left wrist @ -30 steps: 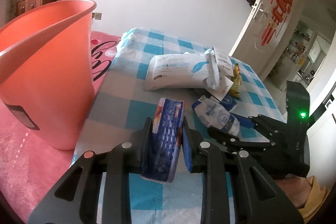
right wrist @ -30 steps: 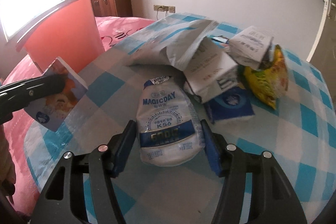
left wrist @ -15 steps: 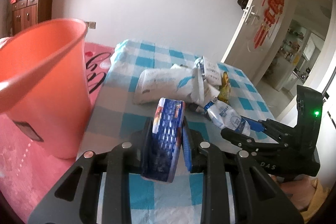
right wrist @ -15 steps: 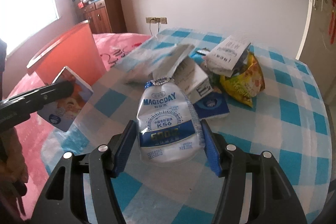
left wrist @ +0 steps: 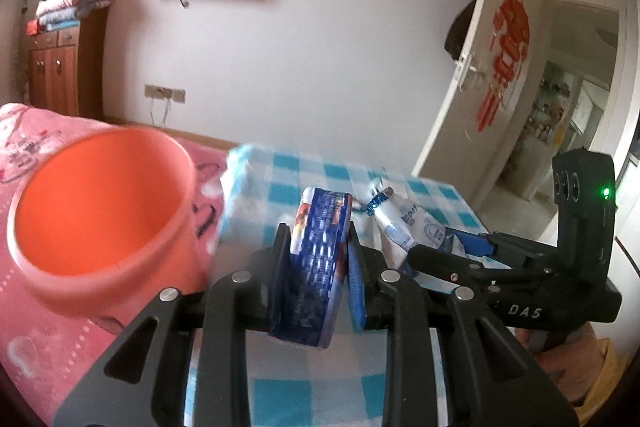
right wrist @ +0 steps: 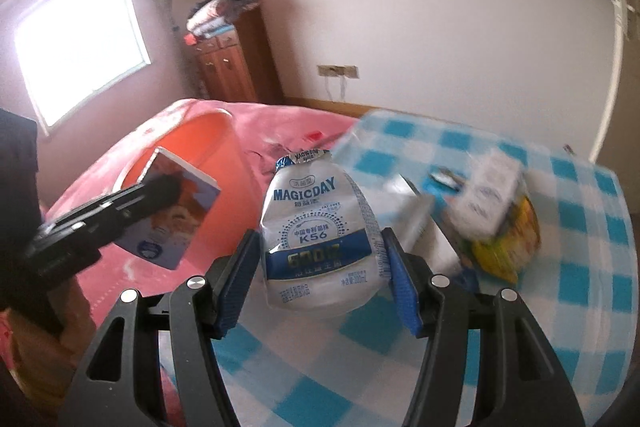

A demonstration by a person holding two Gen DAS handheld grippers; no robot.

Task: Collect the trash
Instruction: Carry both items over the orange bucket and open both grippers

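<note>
My left gripper is shut on a flat blue carton, held edge-on above the table; it also shows in the right wrist view. My right gripper is shut on a white and blue MAGICDAY pouch, lifted off the table; the pouch also shows in the left wrist view. The orange bucket stands on the pink bed left of the table, its mouth open and below both grippers; it shows in the right wrist view too.
The table has a blue and white checked cloth. A pile of trash lies on it: a white box, a yellow packet, a white bag. A door stands open at right.
Both grippers have risen with their loads and moved left. The bucket's open mouth now shows from above. The pouch has left the table.
</note>
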